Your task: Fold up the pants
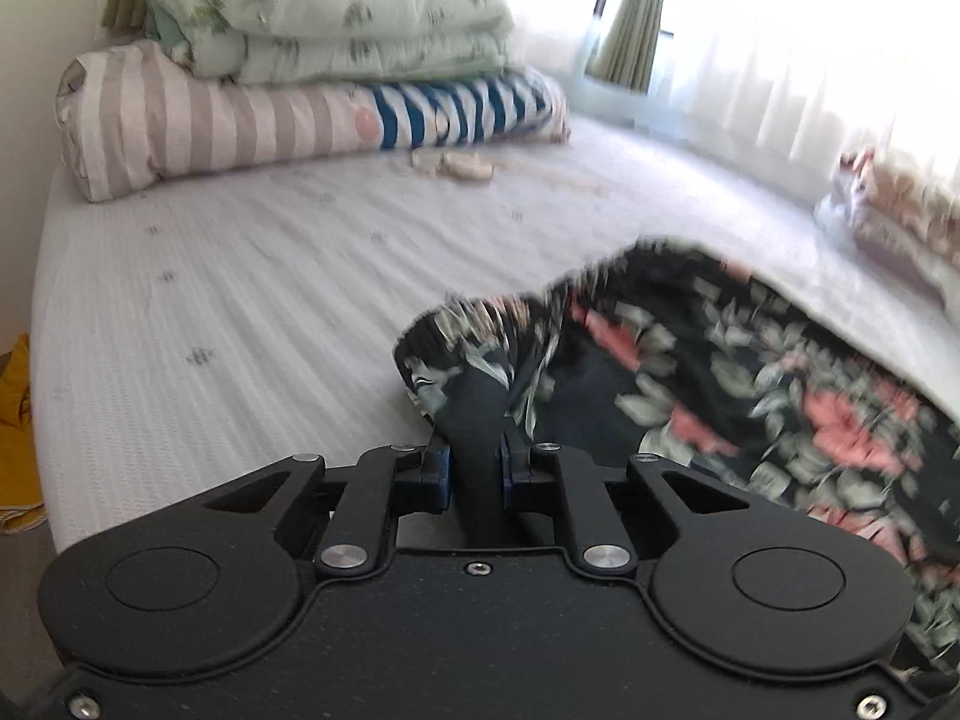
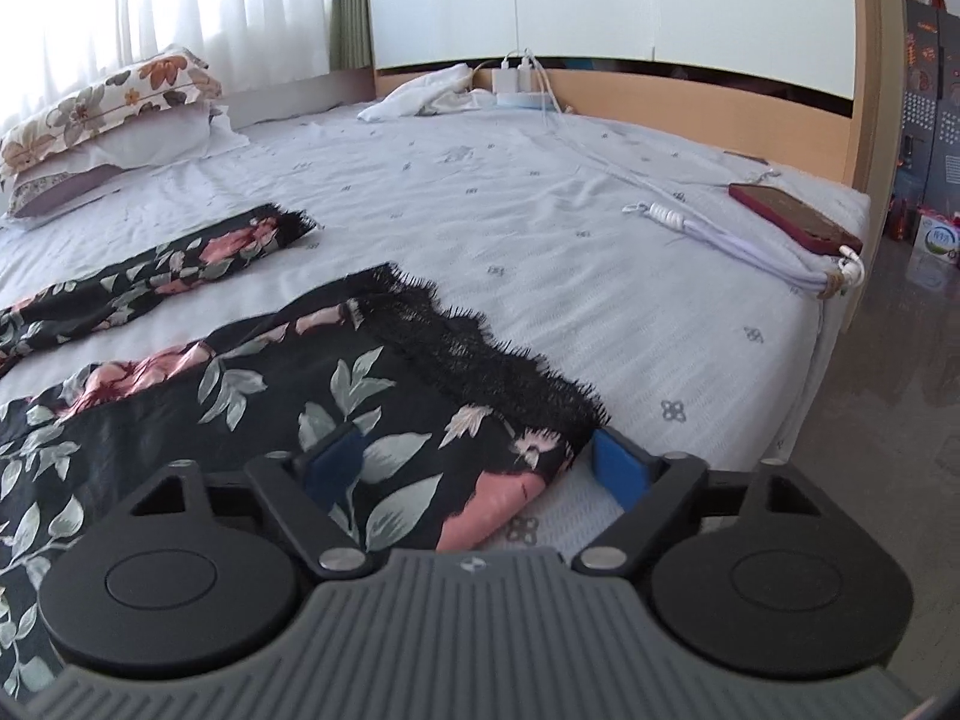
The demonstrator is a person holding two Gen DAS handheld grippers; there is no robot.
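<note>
Two grippers are on the pants (image 2: 198,396), which lie spread on the bed (image 2: 540,228): black fabric with pink flowers and grey-green leaves, black lace along the leg hems.

Left wrist view: your left gripper (image 1: 474,384) has its jaws drawn together, pinched on a bunched fold of the pants' edge. The cloth rises around the fingers and is lifted a little off the sheet there. The view is blurred; the rest of the garment trails off to the right.

Right wrist view: your right gripper (image 2: 474,468) has its jaws standing apart, straddling the lace-trimmed corner of the nearer leg. The blue pads (image 2: 618,468) do not press the cloth; the right one sits on bare sheet just beside the hem. The other leg lies flat, farther off to the left.

Elsewhere on the bed: folded quilts (image 1: 324,6) on a striped bolster, floral pillows (image 2: 108,102), a red phone (image 2: 792,210) with a white cable (image 2: 720,234) near the far edge.
</note>
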